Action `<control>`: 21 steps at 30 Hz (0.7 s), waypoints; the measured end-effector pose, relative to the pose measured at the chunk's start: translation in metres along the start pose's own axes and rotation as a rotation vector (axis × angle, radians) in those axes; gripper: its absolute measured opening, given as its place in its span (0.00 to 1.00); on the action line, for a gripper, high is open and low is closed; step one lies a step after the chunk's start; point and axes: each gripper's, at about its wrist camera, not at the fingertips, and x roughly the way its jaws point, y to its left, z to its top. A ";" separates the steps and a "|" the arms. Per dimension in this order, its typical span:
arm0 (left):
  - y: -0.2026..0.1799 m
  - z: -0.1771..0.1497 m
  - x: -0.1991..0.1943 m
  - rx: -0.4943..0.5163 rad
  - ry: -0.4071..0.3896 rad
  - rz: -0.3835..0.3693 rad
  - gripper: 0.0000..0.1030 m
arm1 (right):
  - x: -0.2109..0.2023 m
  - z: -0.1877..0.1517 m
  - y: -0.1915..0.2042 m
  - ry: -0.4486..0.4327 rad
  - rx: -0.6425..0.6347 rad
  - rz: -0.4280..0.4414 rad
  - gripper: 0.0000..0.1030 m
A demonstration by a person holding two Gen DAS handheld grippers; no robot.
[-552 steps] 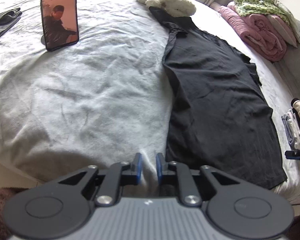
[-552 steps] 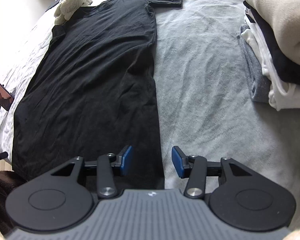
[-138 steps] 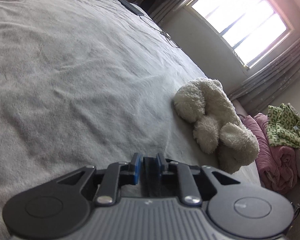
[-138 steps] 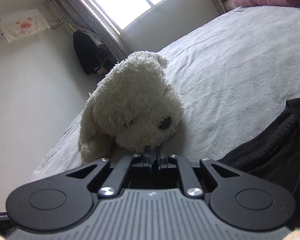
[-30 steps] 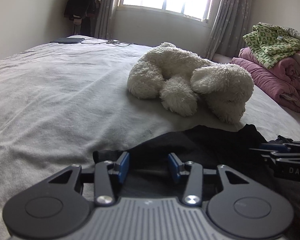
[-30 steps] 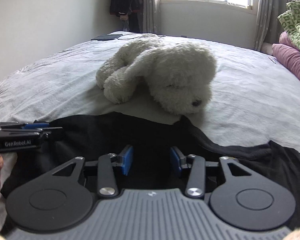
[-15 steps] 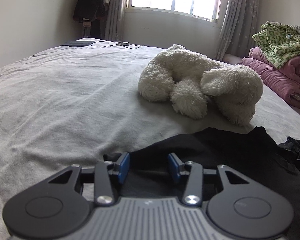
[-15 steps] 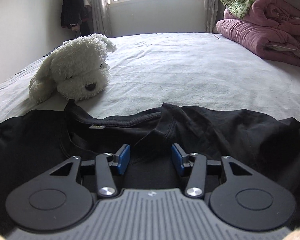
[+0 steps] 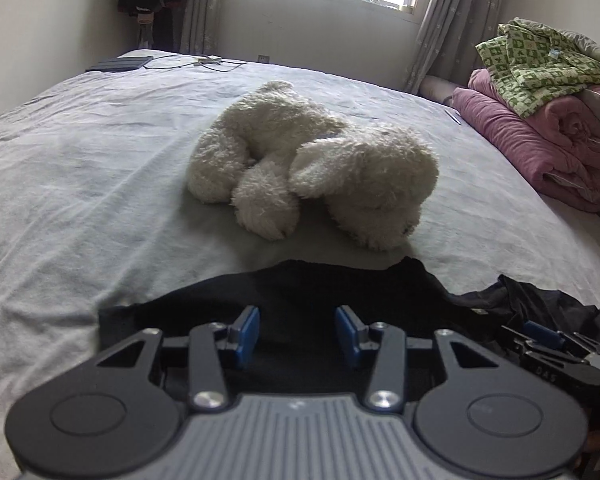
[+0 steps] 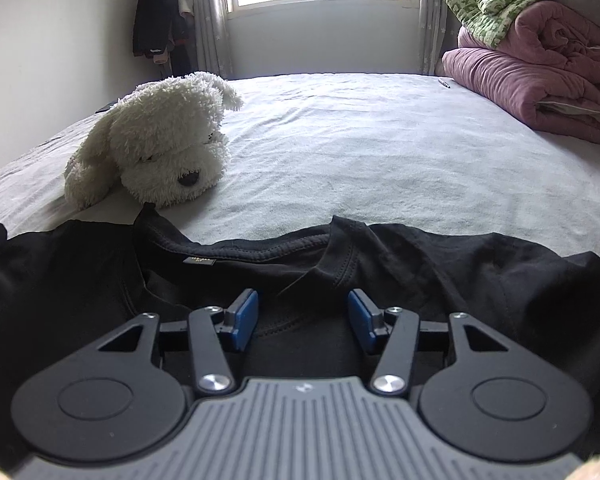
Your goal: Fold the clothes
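The black T-shirt [image 10: 380,264] lies spread on the grey bed [image 10: 380,140], its collar end toward the window and just short of the white plush dog [image 9: 308,164]; by my reading the step in hand is a regrasp along the top edge, between one fold and the next, with neither tool gripping cloth at present; going from the left, the left gripper [image 9: 296,332] hovers over the shirt's left shoulder, where the fabric edge runs just ahead of its blue pads [image 9: 247,330]; its jaws stand released at a middling gap, dark cloth showing under and beyond them but nothing pinched between; whether the tips touch the fabric I cannot tell; further right in that view the right gripper [image 9: 540,334] shows at the frame's edge over a bunched part of the shirt; in its own view the right gripper [image 10: 302,314] sits over the neckline, the collar [image 10: 332,246] with its small label [image 10: 198,261] just ahead of it; its jaws are opening, and the pads [image 10: 246,314] are clear of the cloth, which lies below them and not clamped; the next move, I judge, calls for each tool to settle on a matching point of the shoulder edge, close on both layers, and carry them together so the fold lands straight; the plush dog sits near enough to snag a lifted edge.
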 end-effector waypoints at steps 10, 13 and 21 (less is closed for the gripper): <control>-0.062 -0.032 0.069 0.110 -0.098 -0.029 0.33 | -0.010 0.006 -0.007 -0.023 0.054 0.112 0.52; -0.064 -0.029 0.075 0.105 -0.116 -0.039 0.33 | -0.006 0.004 0.002 -0.012 0.011 0.114 0.52; -0.041 -0.028 0.083 -0.026 -0.119 -0.161 0.40 | 0.008 0.004 0.011 0.013 -0.044 0.066 0.55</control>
